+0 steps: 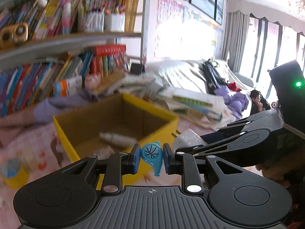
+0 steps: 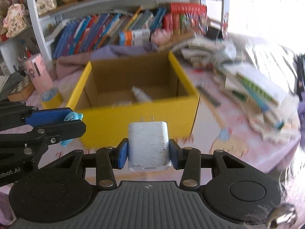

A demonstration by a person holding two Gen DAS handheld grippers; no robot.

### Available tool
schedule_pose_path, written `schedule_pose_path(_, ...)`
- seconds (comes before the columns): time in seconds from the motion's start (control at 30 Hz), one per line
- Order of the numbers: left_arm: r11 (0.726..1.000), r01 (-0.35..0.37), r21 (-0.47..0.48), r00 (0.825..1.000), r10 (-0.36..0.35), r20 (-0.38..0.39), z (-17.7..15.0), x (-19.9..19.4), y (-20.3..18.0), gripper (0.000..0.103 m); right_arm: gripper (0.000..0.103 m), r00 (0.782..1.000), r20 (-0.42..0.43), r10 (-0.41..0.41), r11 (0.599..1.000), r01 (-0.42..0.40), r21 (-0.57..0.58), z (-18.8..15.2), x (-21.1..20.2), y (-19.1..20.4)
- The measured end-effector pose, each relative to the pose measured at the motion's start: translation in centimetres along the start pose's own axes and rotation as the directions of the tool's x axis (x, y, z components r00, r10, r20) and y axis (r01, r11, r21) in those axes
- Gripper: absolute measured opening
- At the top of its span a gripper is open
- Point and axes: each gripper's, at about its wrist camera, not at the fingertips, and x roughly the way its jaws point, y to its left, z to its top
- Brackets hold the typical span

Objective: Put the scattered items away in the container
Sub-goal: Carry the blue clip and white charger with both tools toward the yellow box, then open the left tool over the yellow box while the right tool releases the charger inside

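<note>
Two hand-held grippers are loaded, each held roughly level and aimed at the yellow box (image 2: pixel 133 103) ahead. The left hand-held gripper (image 1: pixel 152 158) has its blue pads clamped on a small blue whistle (image 1: pixel 153 153) printed with a basketball, just short of the box's near corner. The right hand-held gripper (image 2: pixel 148 151) is closed on a white charger (image 2: pixel 148 145), prongs pointing forward at the box's near wall. Seen from the right wrist, the left hand-held gripper sits just to the left, whistle showing between its fingers. Inside the box lies a small white bottle (image 2: pixel 141 95). A yellow tape roll (image 2: pixel 51 97) stands left of the box on the pink table (image 2: pixel 238 143).
</note>
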Motion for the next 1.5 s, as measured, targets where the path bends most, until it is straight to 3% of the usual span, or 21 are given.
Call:
schedule_pose_path(0.27,0.992,-0.121,0.025,0.992,0.12,0.024,3.3,3.8,1.7,0.023,0.041,0.997,0.061,0.043,0.995,-0.037,-0.09,5.7,3.0,-2.4)
schedule_pose_path(0.43,0.982,-0.186,0.03,0.981,0.187,-0.057,3.5,7.7,2.8,0.023,0.041,0.994,0.032,0.103,0.982,-0.096,-0.16,8.7,6.8,-2.9)
schedule_pose_path(0.57,0.978,-0.207,0.029,0.968,0.209,-0.138,2.7,10.5,3.4,0.023,0.041,0.987,-0.041,0.152,0.963,-0.158,-0.218,10.3,11.1,-2.3)
schedule_pose_path(0.8,0.969,-0.246,0.025,0.941,0.245,-0.234,1.3,12.8,4.0,0.023,0.041,0.961,-0.176,0.214,0.909,-0.262,-0.325,11.2,17.2,-0.1)
schedule_pose_path(1.03,0.963,-0.266,-0.037,0.932,0.247,-0.265,1.3,13.4,4.6,0.024,0.042,0.922,-0.297,0.247,0.876,-0.344,-0.339,11.5,21.2,1.3)
schedule_pose_path(1.23,0.956,-0.285,-0.063,0.926,0.258,-0.277,1.3,13.7,4.8,0.024,0.041,0.889,-0.37,0.27,0.863,-0.394,-0.317,11.5,22.2,1.5)
schedule_pose_path(1.43,0.944,-0.327,-0.039,0.914,0.306,-0.267,1.5,13.5,4.2,0.028,0.042,0.896,-0.345,0.278,0.864,-0.391,-0.317,11.4,21.6,1.4)
schedule_pose_path(1.5,0.941,-0.335,-0.038,0.914,0.315,-0.256,1.5,13.2,4.0,0.04,0.047,0.906,-0.317,0.28,0.867,-0.381,-0.323,11.5,21.1,1.3)
